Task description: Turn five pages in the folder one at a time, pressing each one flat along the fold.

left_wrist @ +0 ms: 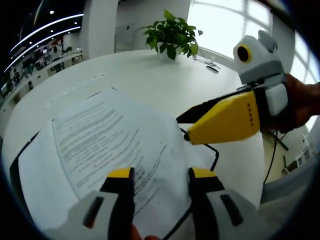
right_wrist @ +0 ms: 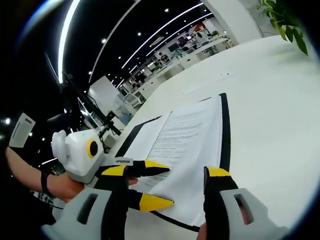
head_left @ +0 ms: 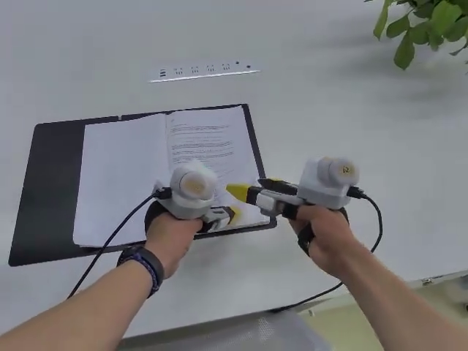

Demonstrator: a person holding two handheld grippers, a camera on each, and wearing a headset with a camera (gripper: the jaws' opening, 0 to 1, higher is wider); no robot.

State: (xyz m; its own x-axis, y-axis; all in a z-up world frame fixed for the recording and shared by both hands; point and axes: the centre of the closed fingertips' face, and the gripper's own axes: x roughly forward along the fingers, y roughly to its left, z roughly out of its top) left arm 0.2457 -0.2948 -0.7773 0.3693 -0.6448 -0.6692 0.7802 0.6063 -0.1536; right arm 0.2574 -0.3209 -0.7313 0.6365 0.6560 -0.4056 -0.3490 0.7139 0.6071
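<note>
The black folder [head_left: 44, 190] lies open on the white table, a blank page [head_left: 117, 175] on the left and a printed page [head_left: 205, 142] on the right. Over the printed page's near right corner, my left gripper [head_left: 225, 215] points right. In its own view the left gripper [left_wrist: 160, 175] is open, with the printed page [left_wrist: 105, 135] lying under and between its jaws. My right gripper [head_left: 238, 191] points left at the same corner, just above the left one. In the right gripper view, the right gripper [right_wrist: 166, 172] is open above the page [right_wrist: 192, 145].
A white power strip [head_left: 201, 71] is set in the table beyond the folder. A leafy plant [head_left: 428, 25] stands at the far right. Black cables [head_left: 110, 238] trail from both grippers toward the table's near edge [head_left: 241, 311].
</note>
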